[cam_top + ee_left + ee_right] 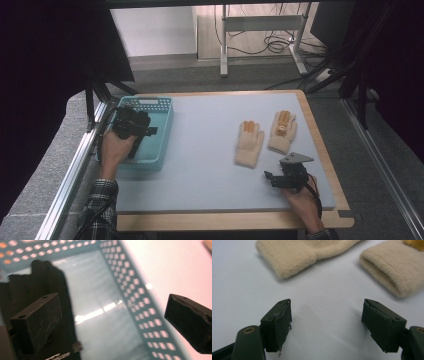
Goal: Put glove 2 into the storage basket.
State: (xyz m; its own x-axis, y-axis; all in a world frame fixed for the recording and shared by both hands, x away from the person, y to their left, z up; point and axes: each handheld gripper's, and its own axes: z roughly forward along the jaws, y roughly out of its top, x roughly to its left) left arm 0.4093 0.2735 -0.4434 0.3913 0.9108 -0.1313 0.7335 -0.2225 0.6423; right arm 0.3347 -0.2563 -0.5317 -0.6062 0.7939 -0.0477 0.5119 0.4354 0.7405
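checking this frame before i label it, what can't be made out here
- Dark thing in the teal basket: in the left gripper view it is blurred and partly behind a jaw of the left gripper; in the high view that gripper covers it.
- Beige gloves: the right gripper view's top edge cuts off their fingers, showing the cuffs.
- Orange marks on the gloves' fingers: too small in the high view.

- The high view is evenly lit over the counter [210, 150]; its left and right edges, at 9 and 3 o'clock, sink into near-black.
- The left gripper view is smeared by blur, with white glare streaking the basket [105, 312] floor and washing out at 2 o'clock.
- The right gripper view is sharp, with soft shadows under the fingers [279, 322].
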